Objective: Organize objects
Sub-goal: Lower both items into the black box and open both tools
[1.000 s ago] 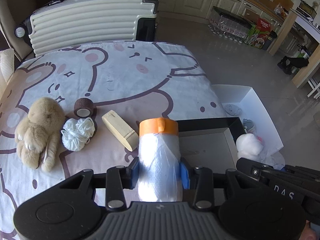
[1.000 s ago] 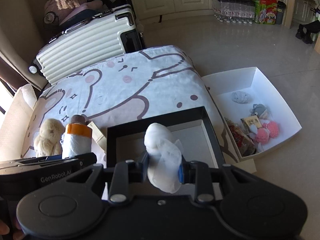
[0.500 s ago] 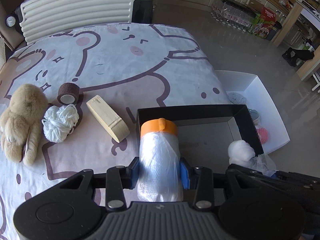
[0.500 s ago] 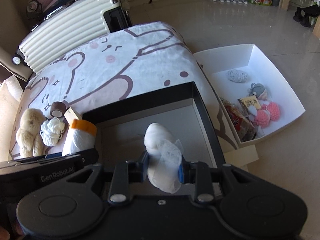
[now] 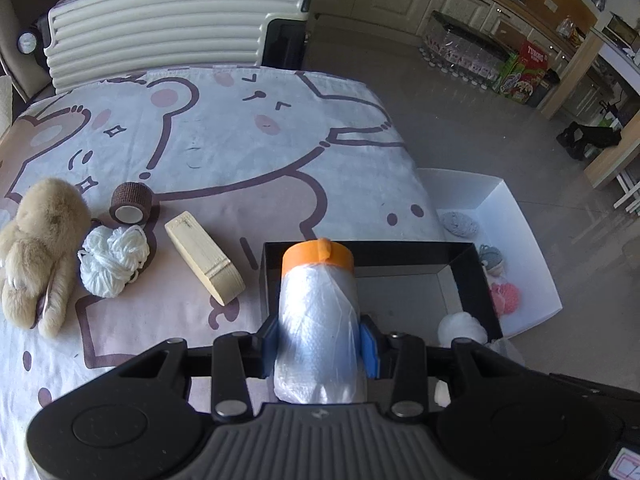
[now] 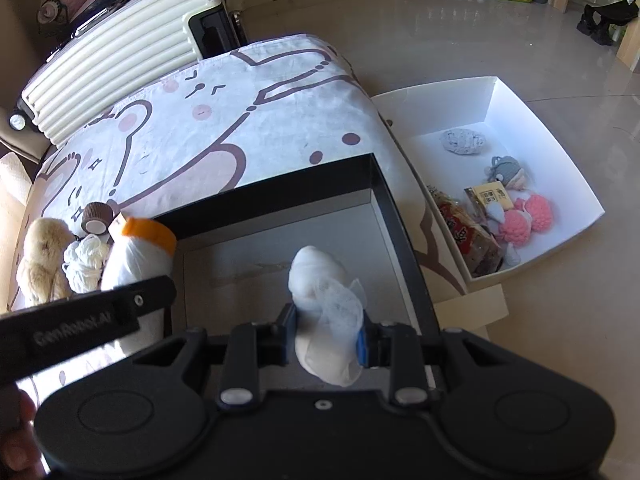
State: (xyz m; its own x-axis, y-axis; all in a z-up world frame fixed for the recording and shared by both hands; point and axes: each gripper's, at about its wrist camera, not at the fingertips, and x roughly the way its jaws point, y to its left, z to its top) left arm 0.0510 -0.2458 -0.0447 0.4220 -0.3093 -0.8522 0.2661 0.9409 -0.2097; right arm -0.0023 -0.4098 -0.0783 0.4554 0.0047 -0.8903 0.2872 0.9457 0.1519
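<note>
In my left wrist view, my left gripper (image 5: pixel 320 346) pinches the plastic-wrapped roll with the orange cap (image 5: pixel 318 316), both blue pads pressed on its sides. The roll hangs over the near left corner of the black box (image 5: pixel 468 276). To set it down well, I judge I should carry it further inside the box's left wall, lower until it rests on the grey floor, then let go. Left of the box, on the bear-print sheet, lie the wooden block (image 5: pixel 204 256), white yarn (image 5: pixel 112 260), brown tape roll (image 5: pixel 131 202) and plush rabbit (image 5: pixel 38 250). Compared with 1 second ago, the box fills more of the view beneath the roll.

In my right wrist view, my right gripper (image 6: pixel 326 342) pinches the white netted bundle (image 6: pixel 326 312) above the box's floor (image 6: pixel 240 264), near its right wall. I should keep it clear of the roll when releasing. Against 1 second ago, the box sits closer below the bundle.
</note>
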